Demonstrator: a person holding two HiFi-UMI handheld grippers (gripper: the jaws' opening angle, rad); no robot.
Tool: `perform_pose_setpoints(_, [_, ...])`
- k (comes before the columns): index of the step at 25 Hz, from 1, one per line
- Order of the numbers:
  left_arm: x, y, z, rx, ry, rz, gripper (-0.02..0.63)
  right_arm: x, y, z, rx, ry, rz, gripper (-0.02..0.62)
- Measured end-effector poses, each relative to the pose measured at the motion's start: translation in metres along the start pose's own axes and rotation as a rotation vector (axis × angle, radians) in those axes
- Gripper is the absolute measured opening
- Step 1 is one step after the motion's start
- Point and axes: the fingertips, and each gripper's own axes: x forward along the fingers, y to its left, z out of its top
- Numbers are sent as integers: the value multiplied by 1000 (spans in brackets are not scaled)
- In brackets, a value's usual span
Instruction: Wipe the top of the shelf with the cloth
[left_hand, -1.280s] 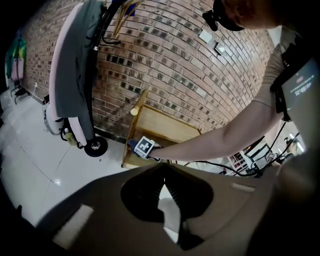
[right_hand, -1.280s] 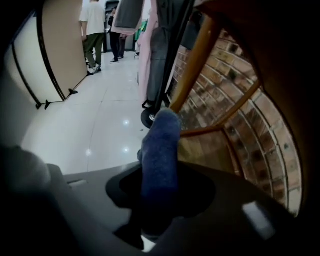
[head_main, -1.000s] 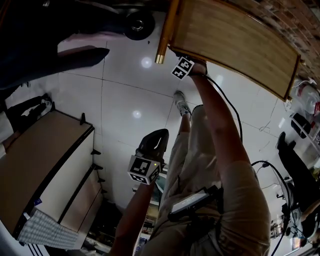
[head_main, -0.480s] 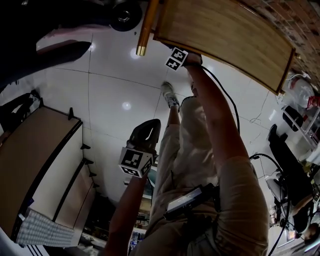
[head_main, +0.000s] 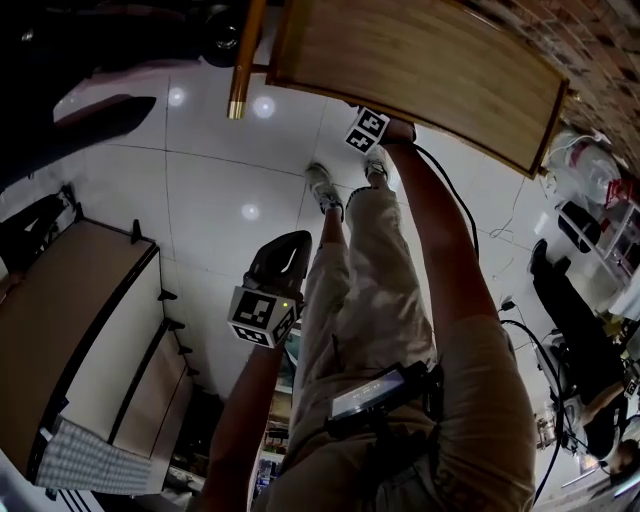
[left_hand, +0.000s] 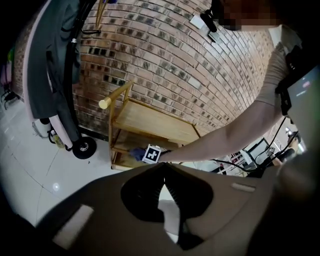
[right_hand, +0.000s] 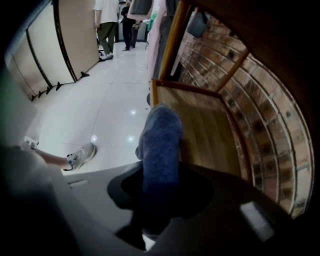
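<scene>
Right claw (right_hand: 159, 210) was clamped on the cloth (right_hand: 161, 145), which protruded ahead of it at the shelf (right_hand: 205, 125) top's near edge. Left claw (left_hand: 162, 175) was closed, empty. Advised: press cloth flat, sweep full width.

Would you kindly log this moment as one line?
right tool: shut on blue cloth, at near edge of shelf | left tool: shut, empty, away from it

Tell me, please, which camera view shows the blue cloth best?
The right gripper view: the cloth appears large and centred, clamped in the right tool, in front of the wooden shelf. The left gripper view shows only a small blue scrap beside that tool's marker cube. In the head view the cloth is hidden.
</scene>
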Motion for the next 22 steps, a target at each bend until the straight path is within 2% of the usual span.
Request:
perform_pose_setpoints(10, [67,-73,35,117,82,-115,5,-34,-11,-141,135,104,-35,100])
perform_pose_setpoints(18, [118,-118,47,208,177,-186,5,-54,-17,-228,164,158,-82,100])
perform_pose_setpoints(22, [137,-135,56,256,208,-215,5,-62,-14,-282,134,208,-121,102])
